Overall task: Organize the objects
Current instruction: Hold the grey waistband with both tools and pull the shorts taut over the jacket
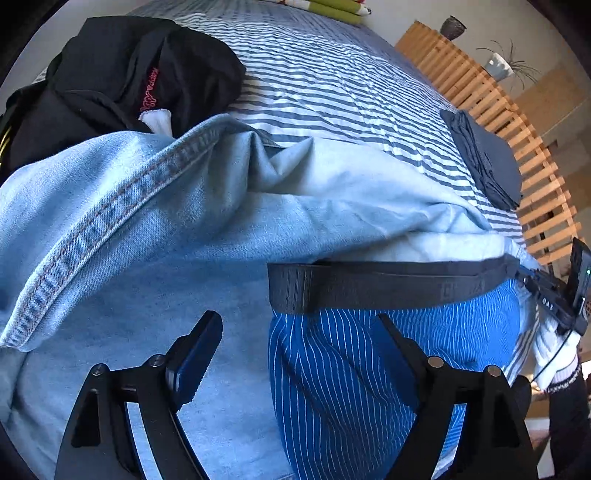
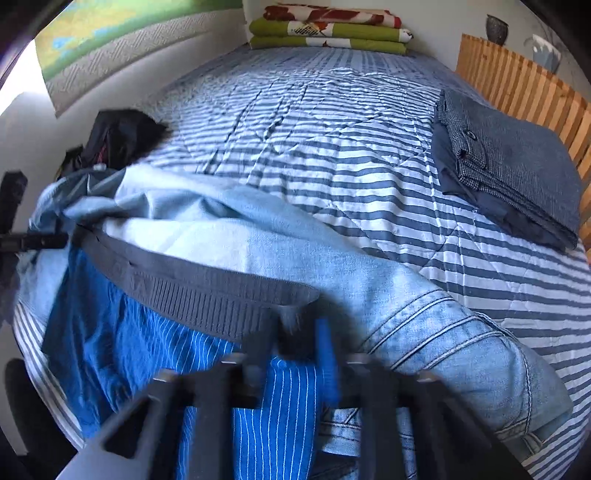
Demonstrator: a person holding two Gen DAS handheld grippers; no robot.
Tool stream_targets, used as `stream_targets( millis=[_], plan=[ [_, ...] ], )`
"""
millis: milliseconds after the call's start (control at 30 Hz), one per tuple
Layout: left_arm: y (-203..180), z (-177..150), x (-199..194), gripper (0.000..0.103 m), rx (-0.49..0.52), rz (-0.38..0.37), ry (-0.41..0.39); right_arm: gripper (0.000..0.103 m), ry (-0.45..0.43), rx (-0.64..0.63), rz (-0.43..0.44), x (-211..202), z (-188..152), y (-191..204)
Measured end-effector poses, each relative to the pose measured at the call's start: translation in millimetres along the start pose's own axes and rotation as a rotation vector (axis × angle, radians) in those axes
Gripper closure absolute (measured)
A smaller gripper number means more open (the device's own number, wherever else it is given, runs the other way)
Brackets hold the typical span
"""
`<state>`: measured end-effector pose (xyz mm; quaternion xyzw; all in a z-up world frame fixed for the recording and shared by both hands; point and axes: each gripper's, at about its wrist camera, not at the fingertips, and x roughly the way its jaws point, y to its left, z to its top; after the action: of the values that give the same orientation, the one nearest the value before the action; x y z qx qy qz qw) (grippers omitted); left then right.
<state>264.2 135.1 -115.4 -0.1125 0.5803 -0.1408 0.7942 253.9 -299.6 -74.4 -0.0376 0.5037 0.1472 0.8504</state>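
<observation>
Blue pinstriped boxer shorts [image 1: 369,369] with a grey waistband [image 1: 369,288] lie on light blue jeans [image 1: 129,229] on the striped bed. My left gripper [image 1: 299,325] is open, its jaws spread over the left edge of the shorts. My right gripper [image 2: 295,332] is shut on the shorts' waistband [image 2: 207,291], pinching the right end; it also shows at the right edge of the left wrist view [image 1: 554,302]. The shorts [image 2: 122,339] and the jeans [image 2: 424,325] show in the right wrist view too.
A black garment pile [image 1: 122,85] lies at the far left by the wall. Folded dark blue clothes [image 2: 509,166] are stacked at the right beside a wooden slatted bed frame [image 2: 517,81]. Folded green and red blankets [image 2: 328,33] sit at the bed's head.
</observation>
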Motion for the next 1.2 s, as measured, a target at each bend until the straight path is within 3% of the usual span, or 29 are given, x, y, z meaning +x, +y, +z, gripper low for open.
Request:
stream_targets(
  millis=[100, 167, 233, 267, 333, 400, 467, 500, 533, 567, 600, 633, 733, 800, 833, 867, 900, 933, 967, 1067, 1133, 1200],
  plan=[
    [5.1, 2.1, 5.4, 0.018, -0.019, 0.003, -0.002, 0.099, -0.072, 0.099, 0.025, -15.7, 9.2, -20.1],
    [2.7, 3.5, 12.3, 0.018, -0.017, -0.013, 0.006, 0.099, -0.058, 0.147, 0.053, -11.7, 15.5, -28.6],
    [-6.8, 5.4, 18.6, 0.019, 0.041, 0.018, -0.009, 0.099, -0.024, 0.136, 0.065, -2.0, 17.4, -25.3],
    [-10.6, 6.8, 23.0, 0.029, 0.061, 0.017, -0.010, 0.098, -0.010, 0.129, 0.077, 1.5, 17.2, -23.0],
    [-10.9, 10.3, 34.1, 0.071, 0.052, 0.009, 0.014, 0.092, -0.003, 0.133, 0.091, 3.9, 15.9, -23.4],
    [-5.4, 12.0, 37.9, 0.080, 0.026, 0.045, 0.011, 0.082, 0.003, 0.149, 0.113, 4.6, 14.5, -29.7],
    [-0.6, 10.3, 33.0, 0.080, 0.010, 0.002, -0.010, 0.079, -0.008, 0.147, 0.122, 2.0, 10.9, -34.0],
    [2.8, 8.9, 28.8, 0.080, -0.003, -0.014, -0.023, 0.079, -0.010, 0.140, 0.126, 2.1, 9.8, -34.6],
    [5.2, 8.2, 26.7, 0.064, -0.013, -0.028, -0.027, 0.080, -0.006, 0.130, 0.116, 3.4, 9.1, -33.5],
    [9.8, 8.3, 25.1, 0.047, -0.029, -0.051, -0.016, 0.087, -0.007, 0.121, 0.098, 4.1, 8.8, -31.8],
    [14.5, 7.7, 24.1, 0.017, -0.055, -0.069, -0.002, 0.098, -0.009, 0.121, 0.094, 3.8, 9.4, -31.0],
    [16.4, 6.3, 21.2, 0.012, -0.064, -0.071, -0.015, 0.099, -0.023, 0.130, 0.087, 0.9, 10.6, -31.4],
    [14.9, 2.0, 13.1, 0.012, -0.027, -0.056, -0.044, 0.099, -0.096, 0.181, 0.097, -14.9, 12.4, -41.6],
    [9.0, 0.7, 17.1, 0.013, 0.005, -0.048, -0.038, 0.099, -0.093, 0.192, 0.084, -13.7, 13.4, -45.2],
    [4.0, 0.7, 20.8, 0.015, 0.024, -0.036, -0.031, 0.099, -0.080, 0.187, 0.081, -9.9, 13.4, -43.9],
    [1.5, 0.6, 25.3, 0.025, 0.036, -0.033, -0.022, 0.099, -0.066, 0.183, 0.074, -6.1, 13.2, -42.0],
    [-1.6, 0.2, 29.8, 0.041, 0.041, -0.031, -0.009, 0.099, -0.057, 0.179, 0.061, -3.3, 13.2, -40.2],
    [-5.9, 0.2, 36.9, 0.065, 0.047, -0.021, 0.003, 0.099, -0.058, 0.181, 0.056, -2.7, 13.2, -39.7],
    [-7.9, -1.1, 38.7, 0.075, 0.058, 0.005, 0.006, 0.099, -0.058, 0.189, 0.059, -2.5, 12.9, -40.1],
    [-4.5, -7.8, 27.2, 0.081, 0.079, 0.053, -0.044, 0.099, -0.058, 0.201, 0.057, -4.6, 11.5, -44.1],
    [15.5, -8.8, 12.2, 0.078, 0.000, 0.125, -0.110, 0.099, -0.055, 0.196, 0.060, -5.6, 10.6, -43.8],
    [31.1, -9.3, 8.3, 0.080, -0.065, 0.126, -0.116, 0.099, -0.052, 0.173, 0.047, -4.7, 11.3, -39.1]
  ],
)
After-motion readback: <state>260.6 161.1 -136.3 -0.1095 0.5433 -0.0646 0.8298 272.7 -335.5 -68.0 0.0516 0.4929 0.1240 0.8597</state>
